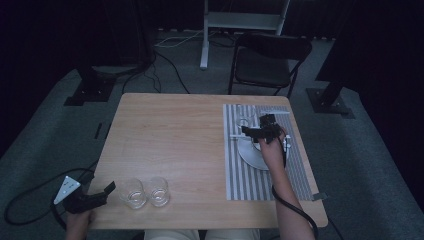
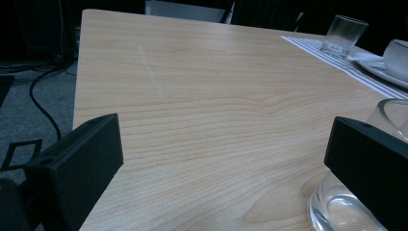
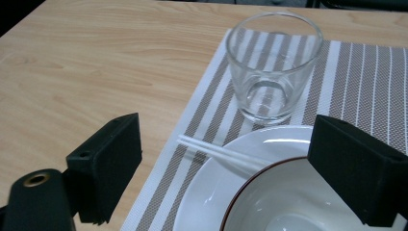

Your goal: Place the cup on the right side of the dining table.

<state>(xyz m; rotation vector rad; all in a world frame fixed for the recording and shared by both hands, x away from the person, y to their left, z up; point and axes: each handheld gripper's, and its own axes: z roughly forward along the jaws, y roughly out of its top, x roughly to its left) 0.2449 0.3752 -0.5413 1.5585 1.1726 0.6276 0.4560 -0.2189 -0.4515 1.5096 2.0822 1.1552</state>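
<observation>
Done: one glass [image 3: 274, 67] stands on the placemat [image 1: 250, 175] by your plate [image 3: 211, 192].
Left: two glasses [image 1: 145, 192] wait.
Jaws: both your grippers spread, empty.

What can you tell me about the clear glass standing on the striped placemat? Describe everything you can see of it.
The glass is a short, clear tumbler with a thick base and walls widening slightly to an open rim. It looks empty and stands upright on the grey-and-white striped placemat, near its corner towards the bare wood. It sits just beyond the white plate, apart from the open right gripper, which hovers over the bowl.
</observation>
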